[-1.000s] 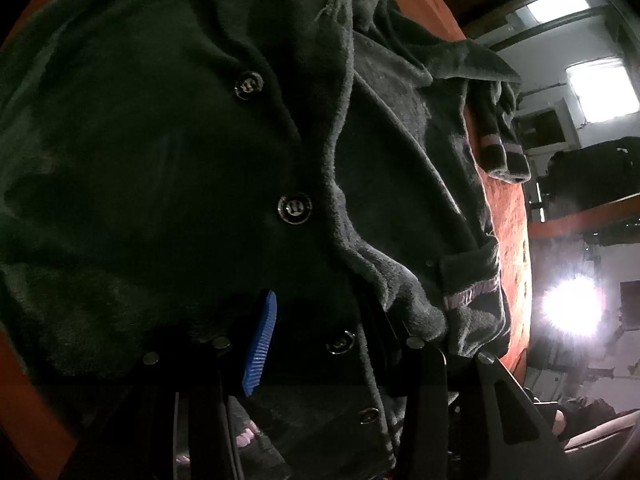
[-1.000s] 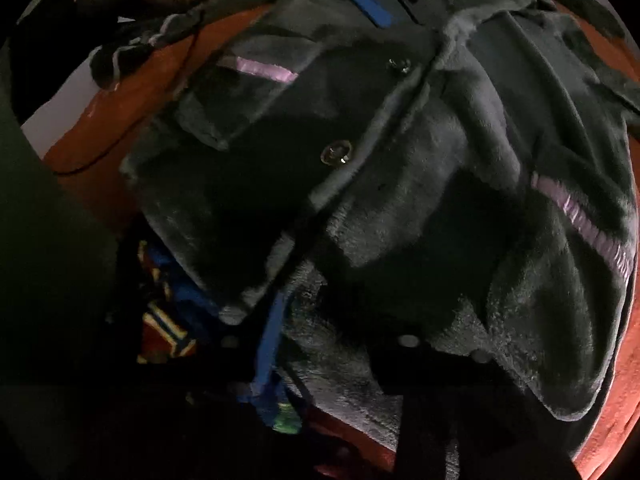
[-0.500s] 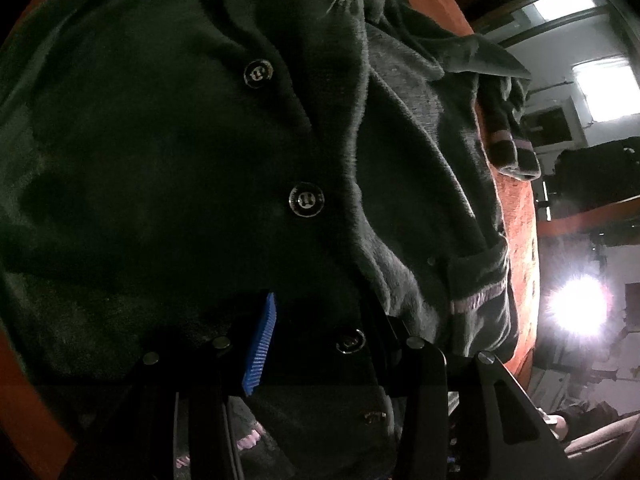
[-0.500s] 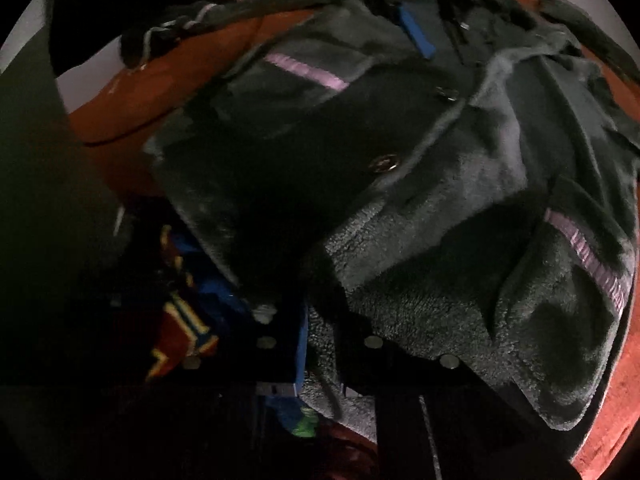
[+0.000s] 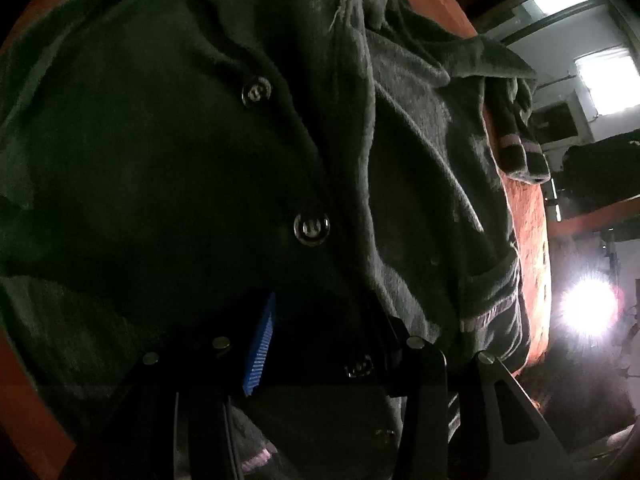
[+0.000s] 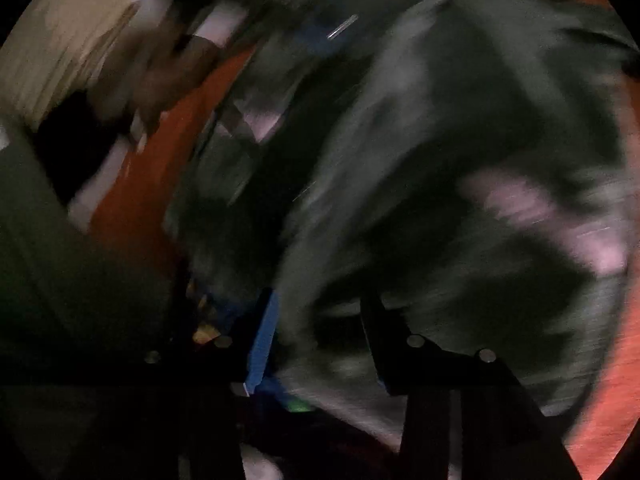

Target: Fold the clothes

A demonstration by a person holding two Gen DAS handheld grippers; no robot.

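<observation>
A dark green fleece jacket (image 5: 200, 160) with round buttons (image 5: 311, 229) lies spread on an orange surface (image 5: 528, 220). My left gripper (image 5: 328, 344) is open, its blue-padded fingers standing wide apart over the button placket near the hem. A cuff with a pink stripe (image 5: 520, 152) hangs at the jacket's far right. The right wrist view is heavily blurred. It shows the same jacket (image 6: 440, 120) with pink trim (image 6: 540, 216). My right gripper (image 6: 320, 332) is open at the jacket's near edge, with fleece between its fingers.
A bright lamp (image 5: 584, 308) glares beyond the orange surface's right edge. In the right wrist view a person's hand (image 6: 172, 76) shows as a blur at the upper left, above the orange surface (image 6: 136, 200). A multicoloured cloth (image 6: 204, 320) lies below the jacket's edge.
My right gripper narrowed onto the jacket's edge half a second ago and has spread wide again; its view now swings fast. The left gripper stayed open and crept slightly along the placket.
</observation>
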